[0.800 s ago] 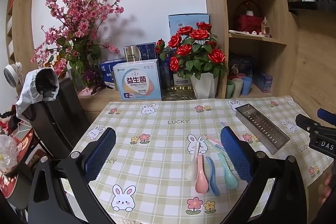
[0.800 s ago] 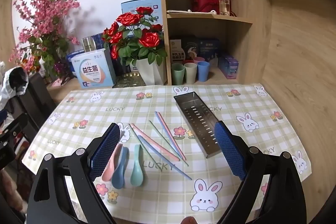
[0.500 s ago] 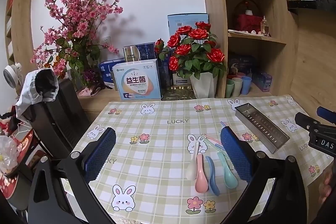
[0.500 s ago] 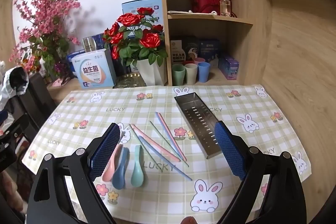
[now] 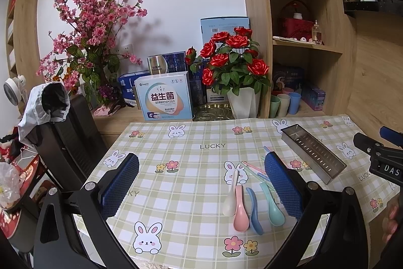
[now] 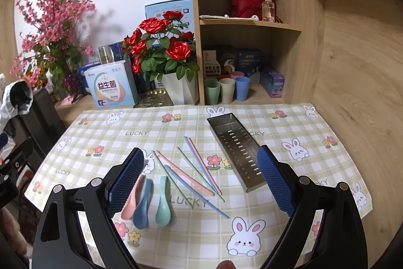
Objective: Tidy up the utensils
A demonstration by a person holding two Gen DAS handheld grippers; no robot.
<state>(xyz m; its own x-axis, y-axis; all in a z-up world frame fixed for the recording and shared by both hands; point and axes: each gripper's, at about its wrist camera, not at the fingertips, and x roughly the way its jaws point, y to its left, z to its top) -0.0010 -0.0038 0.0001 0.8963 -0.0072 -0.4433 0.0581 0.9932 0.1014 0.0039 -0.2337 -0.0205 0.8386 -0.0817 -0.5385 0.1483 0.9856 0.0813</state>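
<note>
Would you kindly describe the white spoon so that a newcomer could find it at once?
Start at the checked tablecloth with the rabbits. Near its front edge four spoons lie side by side; the white spoon is at the far left, beside the pink spoon. It alone is white.

The checked tablecloth (image 5: 191,168) lies bare across its whole left half, so there is open room to come in from that side. Toward the right the way is busier: four spoons (image 5: 241,206) lie side by side near the front edge, loose chopsticks (image 6: 191,168) fan out just behind them, and the metal tray (image 6: 234,148) sits slantwise beyond. A clear strip runs between chopsticks and tray. Along the back edge a white pot of red roses (image 6: 163,54), a box (image 5: 166,97) and a wooden shelf (image 6: 199,42) stand close, blocking any reach past the table there. A dark chair (image 5: 70,132) crowds the left edge.
</note>
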